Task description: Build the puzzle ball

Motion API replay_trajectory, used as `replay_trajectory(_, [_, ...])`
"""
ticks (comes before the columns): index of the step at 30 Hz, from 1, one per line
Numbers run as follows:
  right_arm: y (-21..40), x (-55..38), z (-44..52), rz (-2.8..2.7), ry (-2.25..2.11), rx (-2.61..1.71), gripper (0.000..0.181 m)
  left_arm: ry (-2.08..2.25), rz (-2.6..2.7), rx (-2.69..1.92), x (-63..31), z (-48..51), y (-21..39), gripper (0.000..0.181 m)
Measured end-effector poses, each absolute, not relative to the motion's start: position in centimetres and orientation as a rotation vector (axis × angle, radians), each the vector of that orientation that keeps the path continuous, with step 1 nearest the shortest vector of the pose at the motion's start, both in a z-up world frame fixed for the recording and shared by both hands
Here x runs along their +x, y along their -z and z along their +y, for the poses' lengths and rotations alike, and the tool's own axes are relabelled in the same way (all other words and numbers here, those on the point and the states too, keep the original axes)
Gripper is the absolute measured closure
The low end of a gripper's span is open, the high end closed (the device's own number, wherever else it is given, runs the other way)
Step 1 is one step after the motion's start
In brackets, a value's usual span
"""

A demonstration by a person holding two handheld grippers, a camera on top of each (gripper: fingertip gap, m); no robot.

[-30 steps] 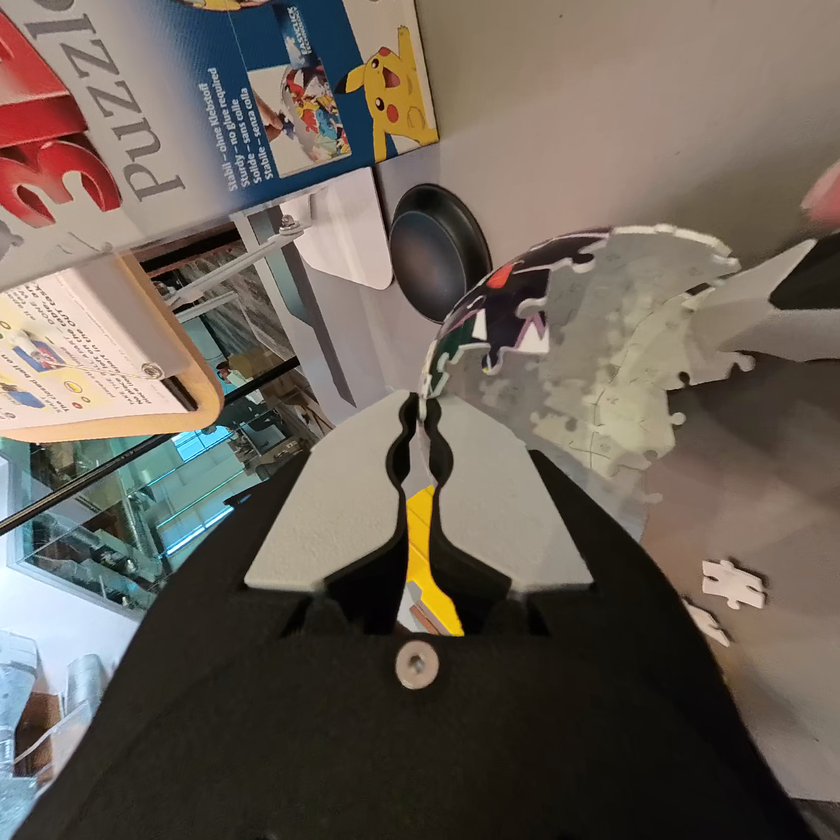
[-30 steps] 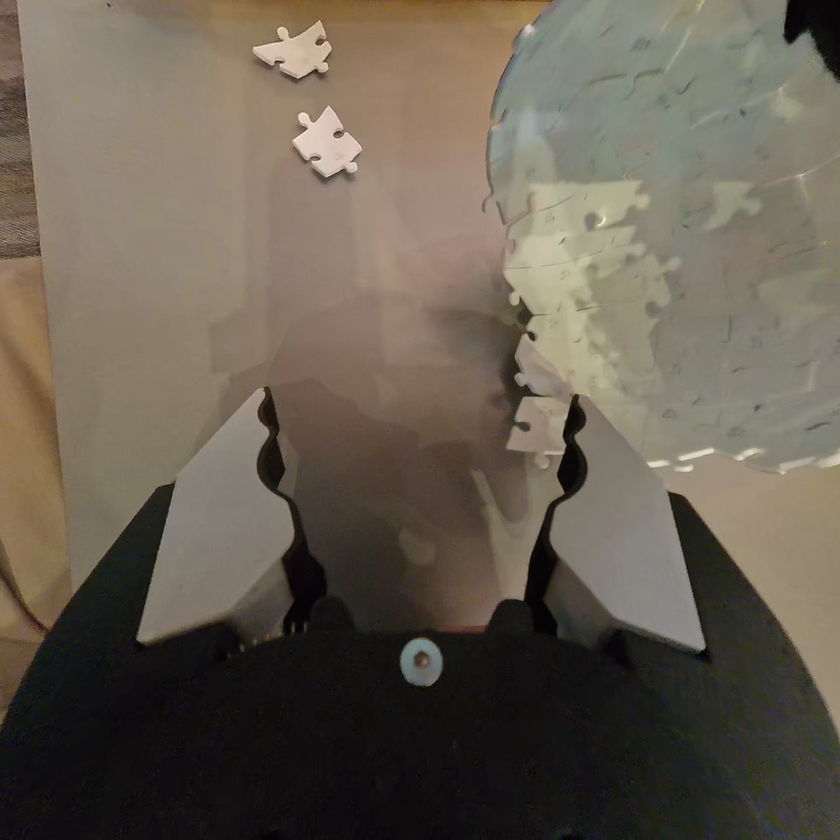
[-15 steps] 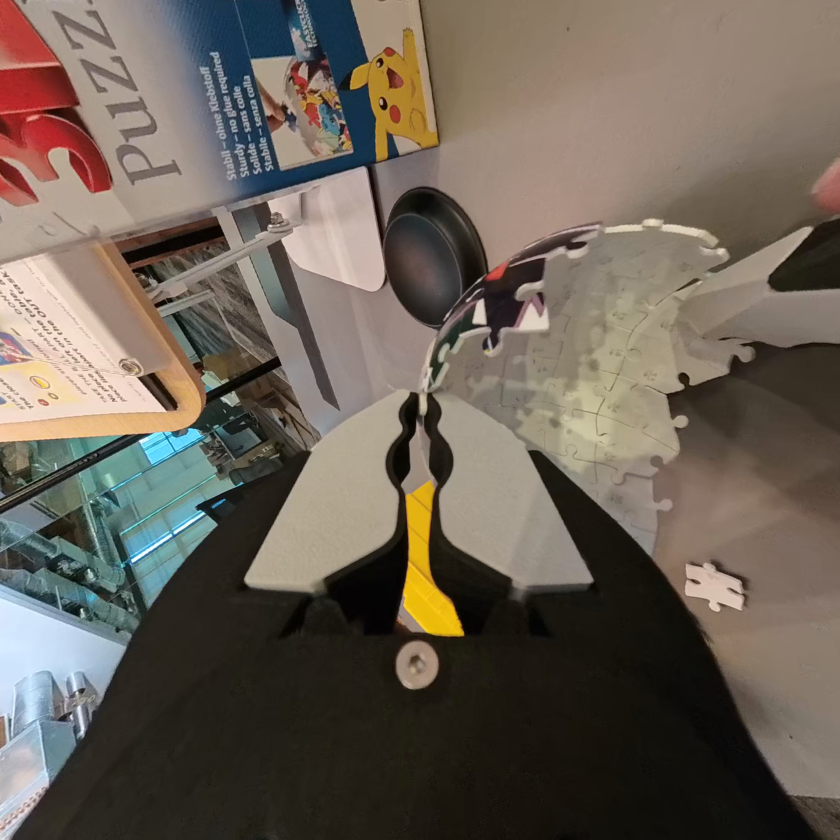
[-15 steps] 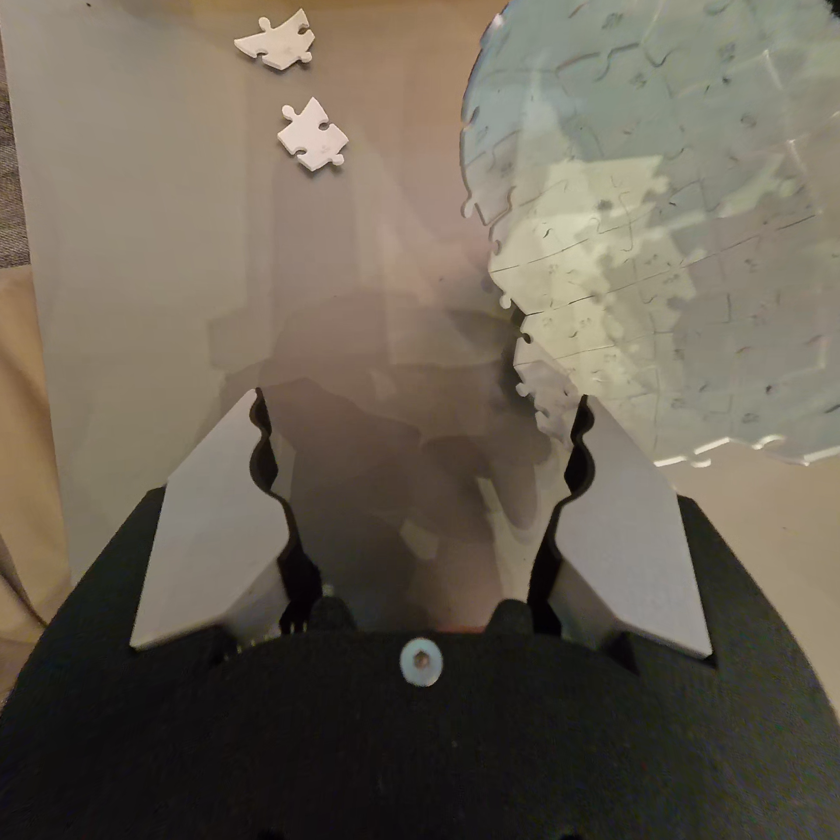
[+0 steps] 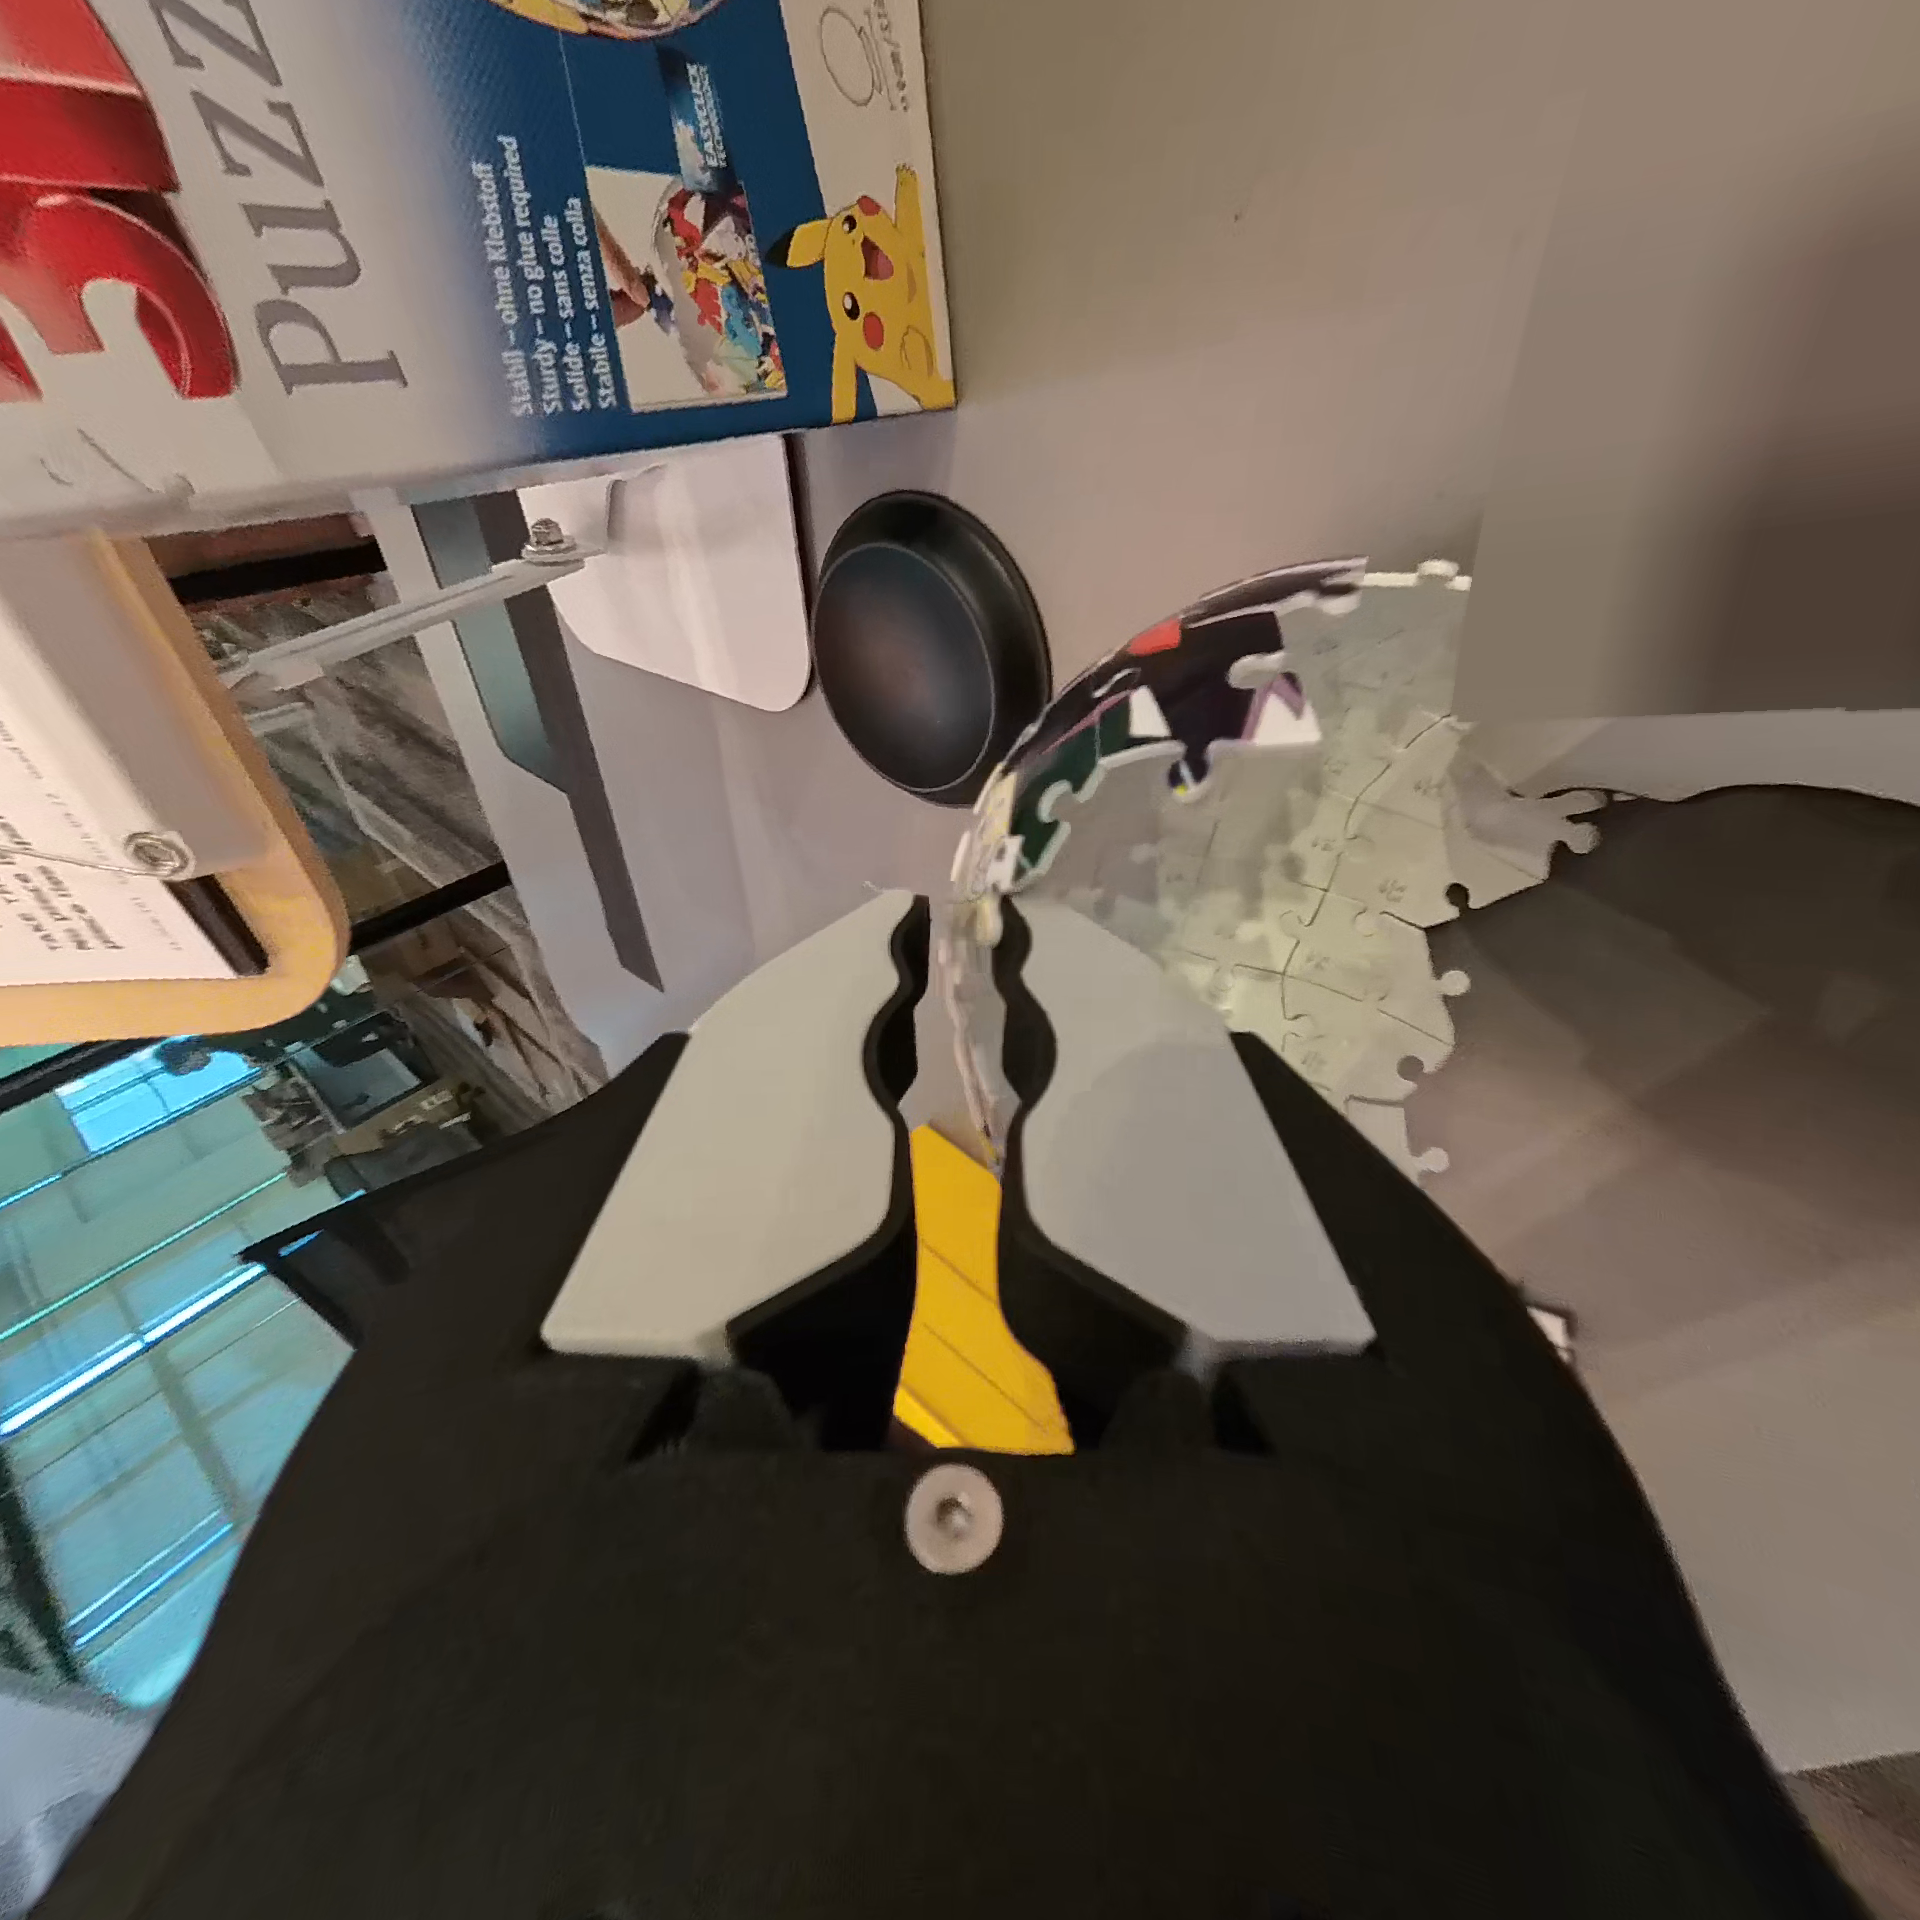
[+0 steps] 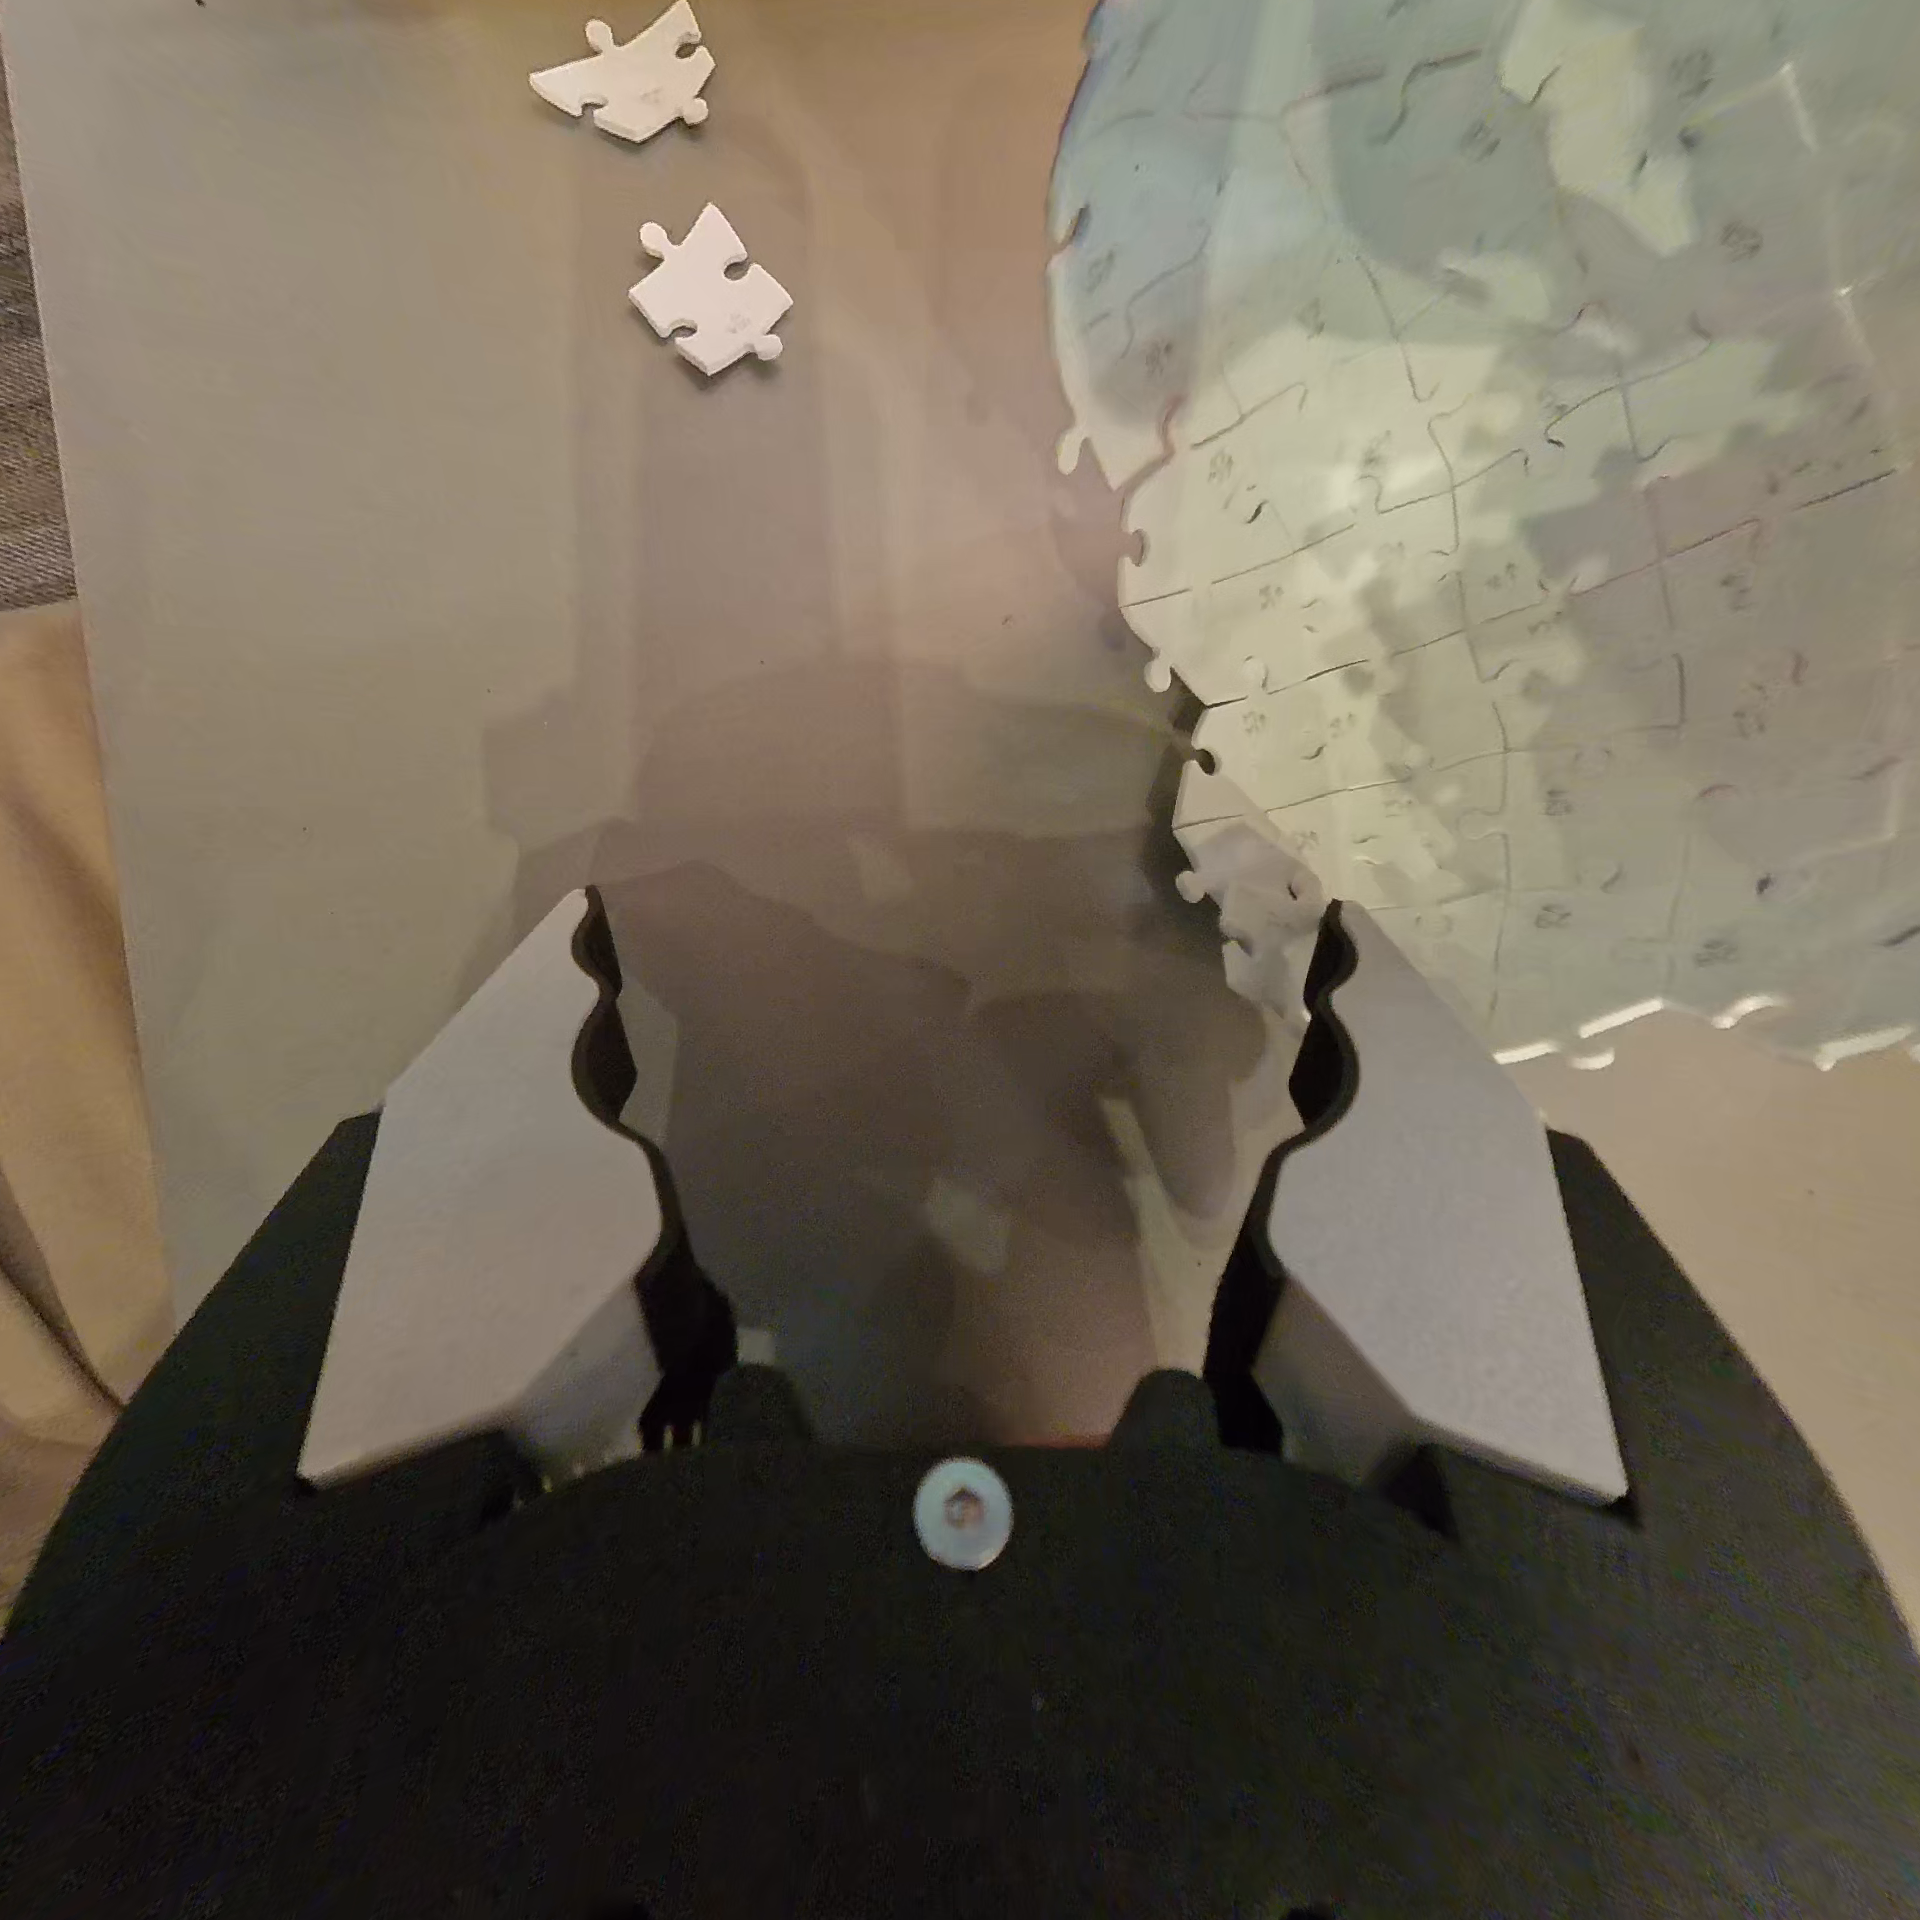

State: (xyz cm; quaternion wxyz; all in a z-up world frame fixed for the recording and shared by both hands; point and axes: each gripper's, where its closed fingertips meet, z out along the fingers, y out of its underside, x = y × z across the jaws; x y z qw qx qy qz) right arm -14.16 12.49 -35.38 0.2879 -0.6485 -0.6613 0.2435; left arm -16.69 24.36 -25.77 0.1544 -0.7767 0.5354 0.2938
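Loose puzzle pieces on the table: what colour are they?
Plain white, both loose puzzle pieces; clearest in the right wrist view.

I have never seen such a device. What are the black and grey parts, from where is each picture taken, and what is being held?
Each picture comes from a camera mounted on hand-held tongs, looking forward along two grey fingers. In the left view, the left tongs are shut on the edge of a half-built puzzle ball, a curved shell, coloured outside and pale inside. Behind it lie the puzzle box and a dark round dish. In the right view, the right tongs are open and hold nothing; two loose white puzzle pieces lie on the grey mat, beside the shell.
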Motion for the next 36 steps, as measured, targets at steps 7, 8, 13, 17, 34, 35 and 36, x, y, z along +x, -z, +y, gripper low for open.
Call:
replay_trajectory(7, [35.4, -14.1, 12.5, -1.765, -0.653, -1.739, 0.052, -0.713, 1.476, -2.275, -16.5, 24.2, 24.9, 0.148])
replay_trajectory(8, [35.4, -14.1, 12.5, -1.765, -0.653, -1.741, 0.051, -0.705, 1.473, -2.277, -16.5, 24.2, 24.8, 0.146])
replay_trajectory(13, [35.5, -14.1, 12.5, -1.764, -0.654, -1.748, 0.052, -0.66, 1.444, -2.293, -16.6, 24.0, 24.2, 0.138])
replay_trajectory(17, [35.5, -14.1, 12.6, -1.761, -0.656, -1.759, 0.051, -0.579, 1.406, -2.309, -16.3, 23.6, 23.6, 0.132])
replay_trajectory(34, [35.7, -13.9, 12.5, -1.764, -0.661, -1.775, 0.051, -0.205, 1.106, -2.304, -17.5, 20.4, 19.1, 0.126])
replay_trajectory(35, [35.7, -13.8, 12.5, -1.765, -0.662, -1.775, 0.051, -0.172, 1.076, -2.295, -17.5, 20.1, 18.7, 0.127])
replay_trajectory(36, [35.7, -13.8, 12.5, -1.767, -0.662, -1.774, 0.051, -0.145, 1.041, -2.285, -17.6, 19.9, 18.3, 0.127])
